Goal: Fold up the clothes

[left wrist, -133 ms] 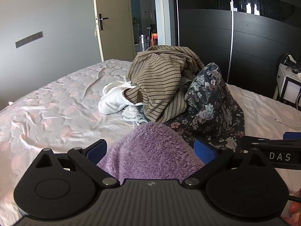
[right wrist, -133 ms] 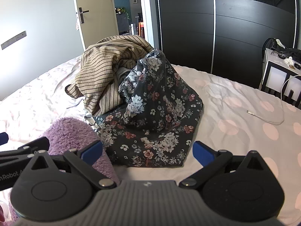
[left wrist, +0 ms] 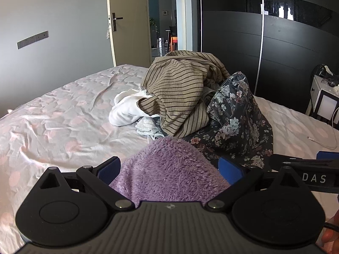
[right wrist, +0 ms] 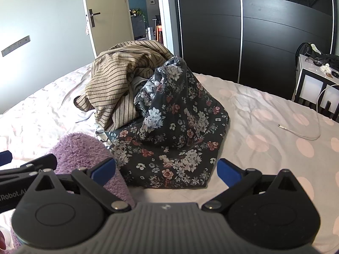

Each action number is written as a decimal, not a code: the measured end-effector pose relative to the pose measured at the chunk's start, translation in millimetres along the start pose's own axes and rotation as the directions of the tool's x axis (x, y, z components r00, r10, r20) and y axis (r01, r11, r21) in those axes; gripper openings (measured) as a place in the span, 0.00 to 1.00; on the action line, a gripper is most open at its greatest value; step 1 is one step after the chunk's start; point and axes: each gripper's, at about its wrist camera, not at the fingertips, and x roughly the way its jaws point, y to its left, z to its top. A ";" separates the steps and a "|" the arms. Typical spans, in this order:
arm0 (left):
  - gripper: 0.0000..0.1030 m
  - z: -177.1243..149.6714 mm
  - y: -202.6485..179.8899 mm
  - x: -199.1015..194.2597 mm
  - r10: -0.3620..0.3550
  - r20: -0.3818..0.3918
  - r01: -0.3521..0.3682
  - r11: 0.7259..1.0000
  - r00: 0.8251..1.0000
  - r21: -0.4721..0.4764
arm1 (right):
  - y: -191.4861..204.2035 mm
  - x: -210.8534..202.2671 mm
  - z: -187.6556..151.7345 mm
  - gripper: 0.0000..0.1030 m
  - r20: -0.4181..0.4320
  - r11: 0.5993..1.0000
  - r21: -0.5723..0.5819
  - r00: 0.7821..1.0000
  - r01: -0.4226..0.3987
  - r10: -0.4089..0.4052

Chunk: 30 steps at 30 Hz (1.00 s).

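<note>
Both tools sit low at the near edge of the bed (right wrist: 264,110), side by side, and nothing is gripped yet. The left gripper (left wrist: 169,167) has its blue pads spread wide with the fluffy purple garment (left wrist: 169,173) bulging up between them, pads not visibly pressing on it. The right gripper (right wrist: 166,170) is spread just as wide over the near hem of the dark floral garment (right wrist: 175,131), empty. Behind, the striped beige shirt (left wrist: 180,93) tops the heap, a white piece (left wrist: 127,110) poking out on its left. The purple one looks like the first pick, I'd say. To do it well: find an edge or corner rather than the thick middle, pinch cleanly, lift it clear of the floral cloth so nothing drags along, then spread it on the bare sheet at the left.
</note>
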 end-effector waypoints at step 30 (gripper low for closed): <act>0.98 -1.9 10.4 -0.8 -0.047 -0.027 0.046 0.998 0.999 -0.051 | -1.1 -0.1 2.0 1.00 0.006 1.000 0.006 1.000 -0.008 0.008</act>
